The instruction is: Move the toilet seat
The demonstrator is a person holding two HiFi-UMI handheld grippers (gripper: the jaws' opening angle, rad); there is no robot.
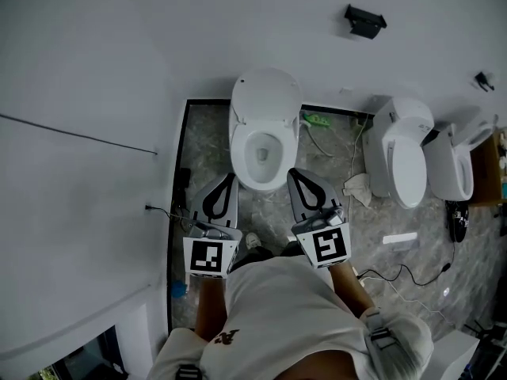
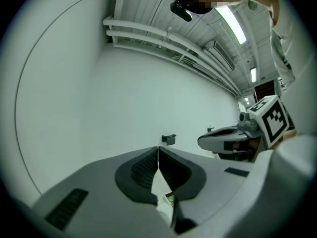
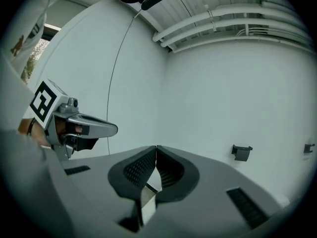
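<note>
Nearest, the left gripper and right gripper had their fingers pressed together on nothing, both short of the bowl. Just beyond, the seat seemed to lie down on the bowl, with the lid up behind. Shut fingers would likely skid off the glossy rim, and a half-lifted seat could drop and slam.

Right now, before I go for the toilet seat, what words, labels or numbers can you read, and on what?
No readable text in any view.
White marker cube on the grey left tool: black square code, no letters.
White marker cube on the grey right tool: the same.
Dark print on the person's white shirt: too small to read.
</note>
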